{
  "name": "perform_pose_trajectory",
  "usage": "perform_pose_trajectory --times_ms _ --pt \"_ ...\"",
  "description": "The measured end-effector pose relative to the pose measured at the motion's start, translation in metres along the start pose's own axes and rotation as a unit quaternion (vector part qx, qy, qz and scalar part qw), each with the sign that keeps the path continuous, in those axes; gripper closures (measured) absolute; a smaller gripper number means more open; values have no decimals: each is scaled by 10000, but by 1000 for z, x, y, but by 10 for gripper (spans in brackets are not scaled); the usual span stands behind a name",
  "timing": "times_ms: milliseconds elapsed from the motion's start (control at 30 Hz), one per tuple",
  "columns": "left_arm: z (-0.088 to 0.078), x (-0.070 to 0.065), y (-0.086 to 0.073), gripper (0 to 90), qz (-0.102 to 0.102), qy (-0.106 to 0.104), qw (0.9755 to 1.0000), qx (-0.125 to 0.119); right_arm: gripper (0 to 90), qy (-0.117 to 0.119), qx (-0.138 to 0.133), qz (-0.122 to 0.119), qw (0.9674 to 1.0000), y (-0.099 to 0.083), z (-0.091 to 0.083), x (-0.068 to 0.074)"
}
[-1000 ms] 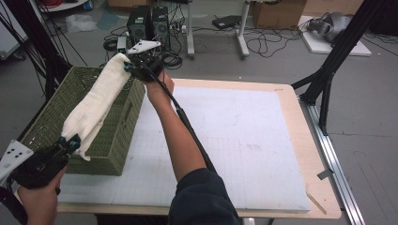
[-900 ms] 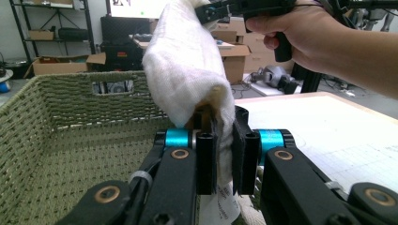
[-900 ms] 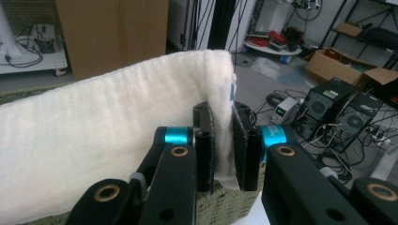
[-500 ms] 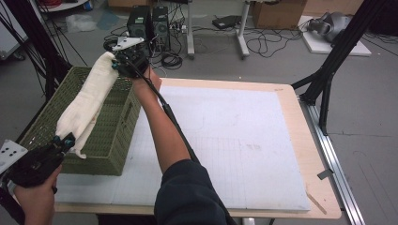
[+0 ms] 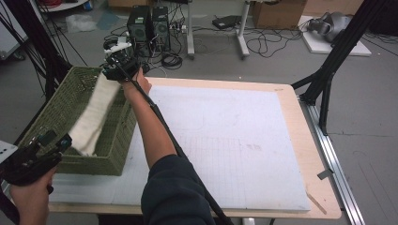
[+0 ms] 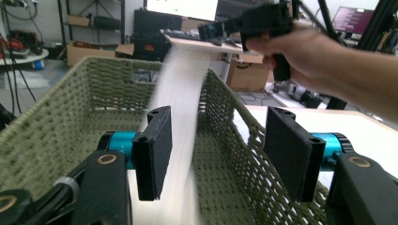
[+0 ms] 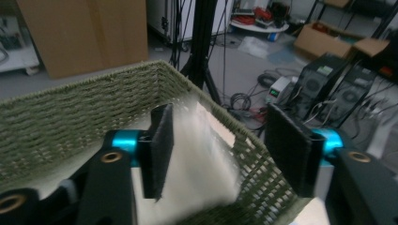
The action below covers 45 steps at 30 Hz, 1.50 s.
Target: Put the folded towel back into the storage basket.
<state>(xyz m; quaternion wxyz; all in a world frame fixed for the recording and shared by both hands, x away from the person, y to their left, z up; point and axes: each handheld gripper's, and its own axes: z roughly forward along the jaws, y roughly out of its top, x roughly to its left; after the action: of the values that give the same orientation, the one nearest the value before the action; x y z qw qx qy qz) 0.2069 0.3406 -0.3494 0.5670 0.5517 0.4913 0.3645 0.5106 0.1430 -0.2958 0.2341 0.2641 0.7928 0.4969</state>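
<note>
Between our two claws a white cloth (image 5: 96, 115) stretches over the green woven basket (image 5: 56, 112), which sits at the left edge of the tabletop (image 5: 234, 140). Our right claw (image 5: 117, 63) is at the far end of the basket and our left claw (image 6: 213, 154) at the near end. In the left gripper view the jaws stand wide apart, and the cloth passes just beside the left jaw, blurred. In the right gripper view the jaws also stand wide, with the cloth below and in front of them, already inside the basket walls. We judge that the step in hand is releasing the cloth into the basket. For the next move we probably need only to lift both claws up and away, taking care that no jaw catches the fabric or the woven rim.
</note>
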Motion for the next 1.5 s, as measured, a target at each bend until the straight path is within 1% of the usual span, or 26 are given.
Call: perform_pose_trajectory --times_ms 67,133,233,333,400,467,533,633,667,700,767,833,900,933,1033,1100,1133,1167,1233,1300,1367,1433,1467,1500 --pt "-2 1 2 396 3 42 10000 -26 383 14 17 -8 10000 -4 -2 -2" --pt "-2 1 2 396 -42 8 10000 -35 364 66 1 53 10000 -7 -7 -6" --pt "-1 0 2 383 -17 -32 10000 5 354 144 -44 86 9998 -13 -18 -12" --pt "1 -2 3 361 18 -163 9999 37 336 223 -51 44 9997 -21 -32 -18" --pt "3 -4 3 328 32 -251 9996 135 333 331 -71 89 9994 -27 -43 -21" --pt "5 -6 3 314 -48 -411 9990 153 333 367 -71 36 9993 -33 -54 -25" --pt "7 -8 4 292 -139 -541 9983 163 321 442 -104 101 9989 -39 -65 -30" --pt "10 -11 4 257 -167 -671 9974 181 305 533 -197 220 9981 -47 -82 -38" --pt "11 -12 3 242 -190 -702 9972 180 287 568 -199 258 9979 -50 -87 -40" --pt "12 -13 3 226 -213 -737 9969 193 250 570 -200 284 9978 -52 -92 -43" --pt "15 -17 3 184 -191 -764 9966 227 200 613 -196 328 9974 -58 -102 -47" --pt "18 -21 3 175 -120 -869 9958 260 191 621 -158 299 9975 -64 -111 -51" --pt "21 -26 2 175 -129 -982 9948 237 170 635 -119 297 9975 -69 -121 -56" --pt "22 -27 2 176 -96 -1051 9941 237 165 645 -81 298 9974 -72 -125 -58" --pt "26 -33 2 177 -7 -1169 9929 218 165 652 -45 197 9977 -80 -138 -61" --pt "29 -37 2 178 25 -1277 9916 223 165 664 -6 171 9976 -86 -146 -63" --pt "31 -38 2 178 76 -1333 9908 215 164 655 29 194 9977 -89 -151 -64" --pt "32 -40 2 177 133 -1375 9902 193 165 654 6 165 9977 -92 -155 -66" --pt "36 -45 0 174 304 -1442 9889 178 164 646 -26 224 9977 -97 -163 -68" --pt "40 -50 0 174 379 -1518 9875 196 164 596 -30 245 9979 -102 -173 -71" --pt "43 -55 0 174 322 -1614 9861 235 164 553 -53 229 9982 -106 -182 -73" --pt "47 -58 0 176 227 -1756 9836 343 164 473 -47 218 9986 -112 -193 -75" --pt "49 -60 0 177 217 -1824 9824 341 165 405 -47 174 9990 -115 -199 -76" --pt "50 -62 0 177 237 -1857 9818 332 165 396 -65 162 9991 -119 -205 -77"
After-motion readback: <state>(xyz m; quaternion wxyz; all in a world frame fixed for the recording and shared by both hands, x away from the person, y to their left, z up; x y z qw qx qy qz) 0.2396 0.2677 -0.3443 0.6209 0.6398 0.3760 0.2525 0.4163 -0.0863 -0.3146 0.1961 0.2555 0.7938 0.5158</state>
